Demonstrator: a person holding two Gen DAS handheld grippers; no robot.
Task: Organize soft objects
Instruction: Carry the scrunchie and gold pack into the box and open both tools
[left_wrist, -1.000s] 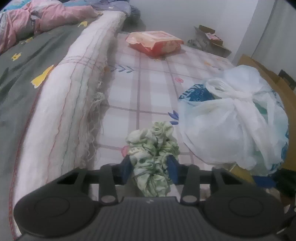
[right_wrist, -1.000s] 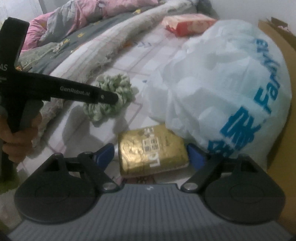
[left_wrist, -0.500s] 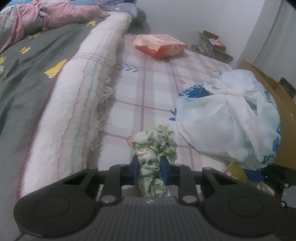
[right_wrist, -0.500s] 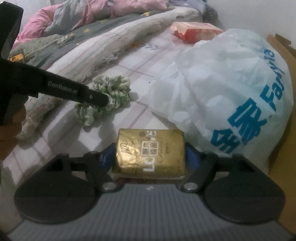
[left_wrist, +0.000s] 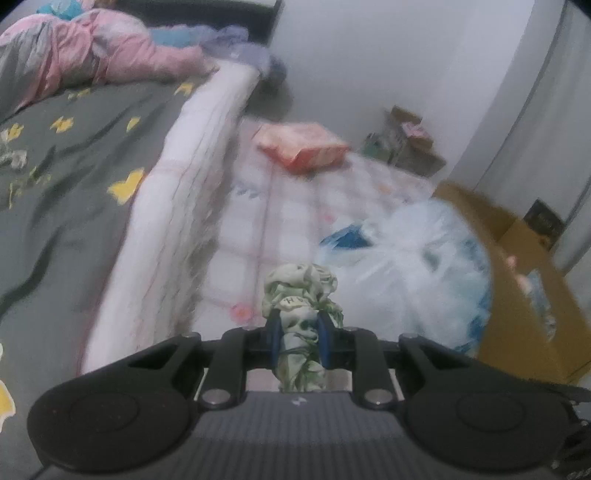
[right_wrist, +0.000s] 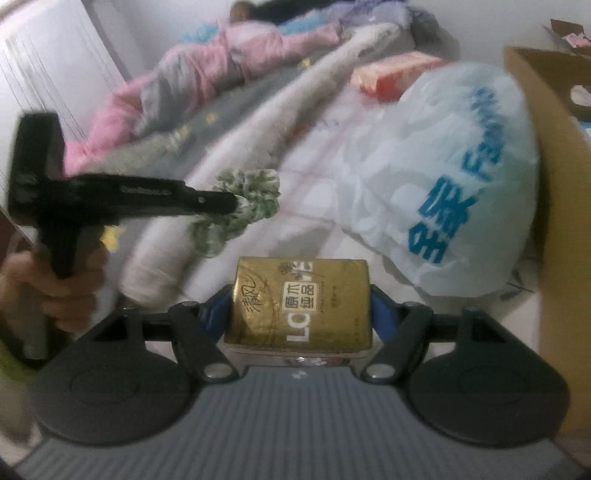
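Scrunchie (left_wrist: 300, 306) sits squeezed in the left jaws; tissue pack (right_wrist: 301, 302) in the right jaws. Hold both tight, carry gently.

Bag (left_wrist: 410, 266): lay right of the rolled blanket (left_wrist: 184, 221).
Box (left_wrist: 517, 258): stood right of bag.
Packet (left_wrist: 303, 147): lay far behind.

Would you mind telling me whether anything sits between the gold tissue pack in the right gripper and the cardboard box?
Partly: the white plastic bag bulges against the cardboard box just ahead-right of the gold tissue pack. Nothing visible blocks the box's open top.
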